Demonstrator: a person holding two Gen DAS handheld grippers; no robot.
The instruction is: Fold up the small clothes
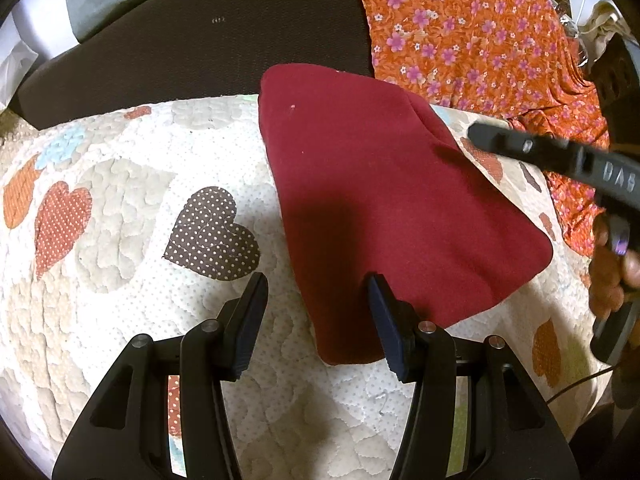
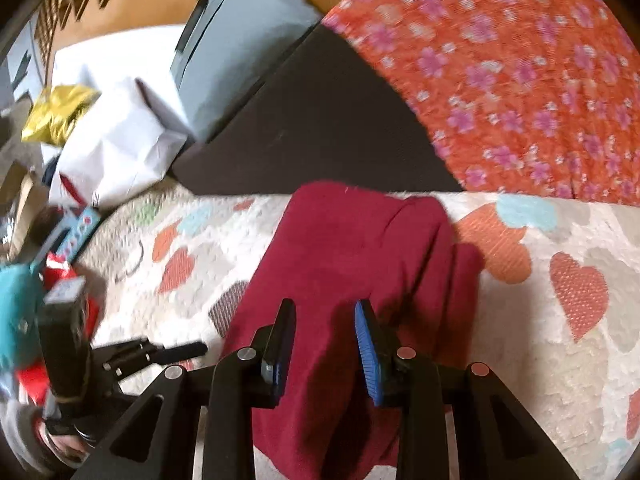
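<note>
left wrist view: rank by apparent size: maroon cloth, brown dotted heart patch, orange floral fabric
1. maroon cloth
2. orange floral fabric, close to the cloth in area and cut off by the frame edge, so this order is unsure
3. brown dotted heart patch, clearly smallest

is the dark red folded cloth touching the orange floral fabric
Touching. The left wrist view shows the dark red folded cloth's far corner meeting the orange floral fabric's edge with no quilt between.

Matt maroon fleece cloth (image 1: 384, 200), bumpy quilted bedspread (image 1: 120, 288), crinkled floral fabric (image 1: 460, 32)

Heart-patterned quilt (image 1: 132, 320) — folded maroon garment (image 1: 380, 200), orange floral cloth (image 1: 480, 40)
</note>
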